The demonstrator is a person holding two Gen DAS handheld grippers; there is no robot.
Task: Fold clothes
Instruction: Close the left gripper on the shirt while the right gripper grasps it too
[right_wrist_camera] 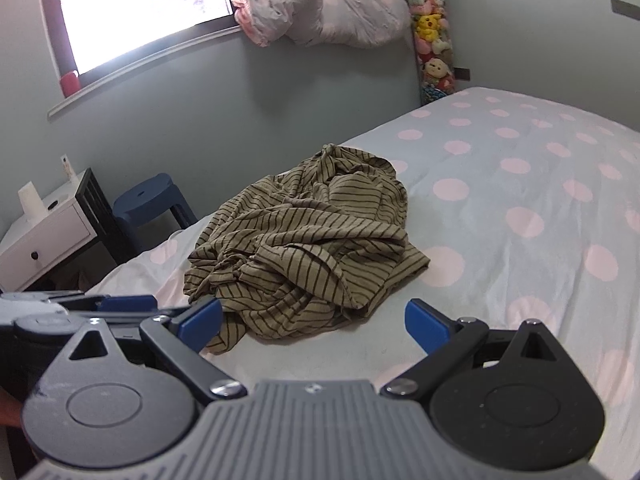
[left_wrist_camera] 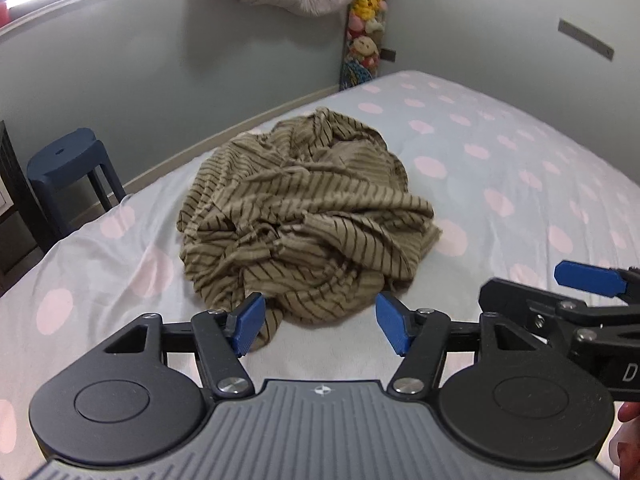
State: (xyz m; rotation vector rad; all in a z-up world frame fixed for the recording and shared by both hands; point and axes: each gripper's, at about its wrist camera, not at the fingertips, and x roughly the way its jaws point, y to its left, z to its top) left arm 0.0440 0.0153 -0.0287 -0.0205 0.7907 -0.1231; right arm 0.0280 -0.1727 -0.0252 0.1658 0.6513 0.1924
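One crumpled striped garment (left_wrist_camera: pixel 304 216), two grippers

Bed (left_wrist_camera: pixel 520 184) is mostly bare sheet: wide free room to the right of the crumpled striped shirt (left_wrist_camera: pixel 304 216) and behind it toward the far corner. A bare strip of sheet also lies in front of the shirt, btwn it and both grippers. Left gripper (left_wrist_camera: pixel 320 322) is spread wide, nothing btwn its fingers, shirt's near edge just ahead. Right gripper (right_wrist_camera: pixel 314 322) likewise spread & empty, close beside the left one, so little room btwn the two tools. Left of the bed: blue stool (right_wrist_camera: pixel 150 200) & white nightstand (right_wrist_camera: pixel 44 236) crowd the gap by the wall (right_wrist_camera: pixel 240 112).
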